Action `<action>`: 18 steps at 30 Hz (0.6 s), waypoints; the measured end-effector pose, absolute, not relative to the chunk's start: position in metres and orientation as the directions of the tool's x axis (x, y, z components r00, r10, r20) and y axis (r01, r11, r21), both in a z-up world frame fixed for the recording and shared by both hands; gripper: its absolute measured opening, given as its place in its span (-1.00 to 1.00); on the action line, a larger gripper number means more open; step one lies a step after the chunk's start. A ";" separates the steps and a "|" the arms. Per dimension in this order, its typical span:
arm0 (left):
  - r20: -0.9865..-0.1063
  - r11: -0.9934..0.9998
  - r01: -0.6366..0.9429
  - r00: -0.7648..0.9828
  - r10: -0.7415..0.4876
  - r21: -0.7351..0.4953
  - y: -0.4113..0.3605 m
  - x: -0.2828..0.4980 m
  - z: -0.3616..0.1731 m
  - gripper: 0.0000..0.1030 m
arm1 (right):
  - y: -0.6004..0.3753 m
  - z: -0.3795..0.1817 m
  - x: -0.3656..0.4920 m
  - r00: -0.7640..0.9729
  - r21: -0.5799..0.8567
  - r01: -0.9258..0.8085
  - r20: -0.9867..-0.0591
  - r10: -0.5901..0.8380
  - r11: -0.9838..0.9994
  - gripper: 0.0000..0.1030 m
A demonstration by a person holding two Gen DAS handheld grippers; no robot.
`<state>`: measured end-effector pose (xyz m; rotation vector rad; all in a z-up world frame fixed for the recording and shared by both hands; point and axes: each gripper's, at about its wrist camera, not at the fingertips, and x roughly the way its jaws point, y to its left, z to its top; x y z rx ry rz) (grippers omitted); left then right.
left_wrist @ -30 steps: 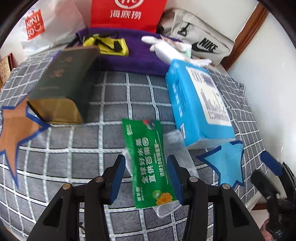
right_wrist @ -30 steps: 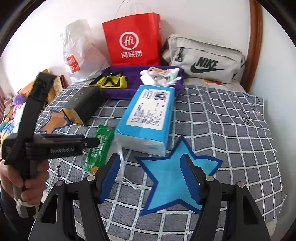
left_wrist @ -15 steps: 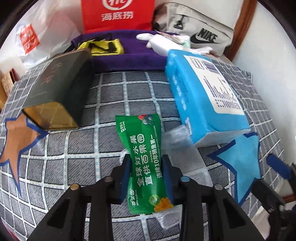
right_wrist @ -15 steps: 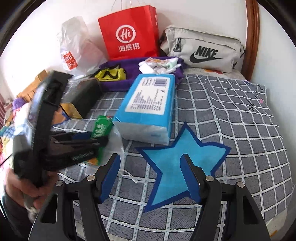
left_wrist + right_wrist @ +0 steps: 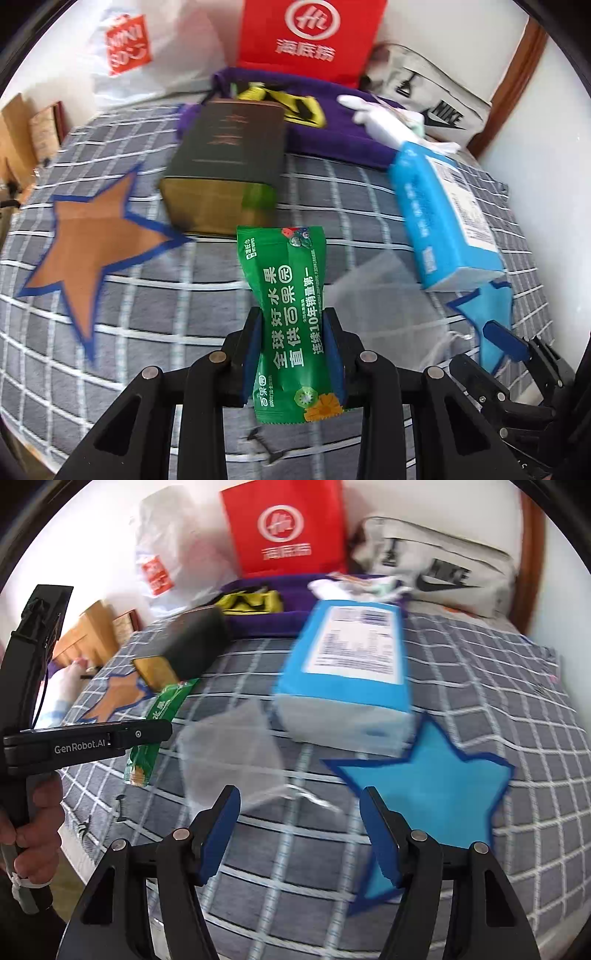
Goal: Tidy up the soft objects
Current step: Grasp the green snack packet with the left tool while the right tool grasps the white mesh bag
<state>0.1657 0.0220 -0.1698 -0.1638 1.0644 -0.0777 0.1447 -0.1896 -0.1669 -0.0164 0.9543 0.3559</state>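
Left hand-held gripper [image 5: 293,354] is clenching the green foil wet-wipe packet [image 5: 290,317] above the grey checked bed [image 5: 184,295]; right hand-held gripper [image 5: 301,834] is hanging released. Gripping mid-packet should be preventing sag while carrying.

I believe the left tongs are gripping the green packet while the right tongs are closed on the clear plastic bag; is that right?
Not quite. The left tongs do grip the green packet, but the right tongs are open and empty; the right wrist view shows the clear plastic bag lying on the checked cover beyond them.
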 end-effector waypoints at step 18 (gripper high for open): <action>-0.856 0.968 -0.079 0.487 -0.173 -0.240 0.072 0.151 -0.193 -0.39 | -0.130 -0.192 0.177 0.433 0.211 -0.433 -0.804 0.407 0.876 0.81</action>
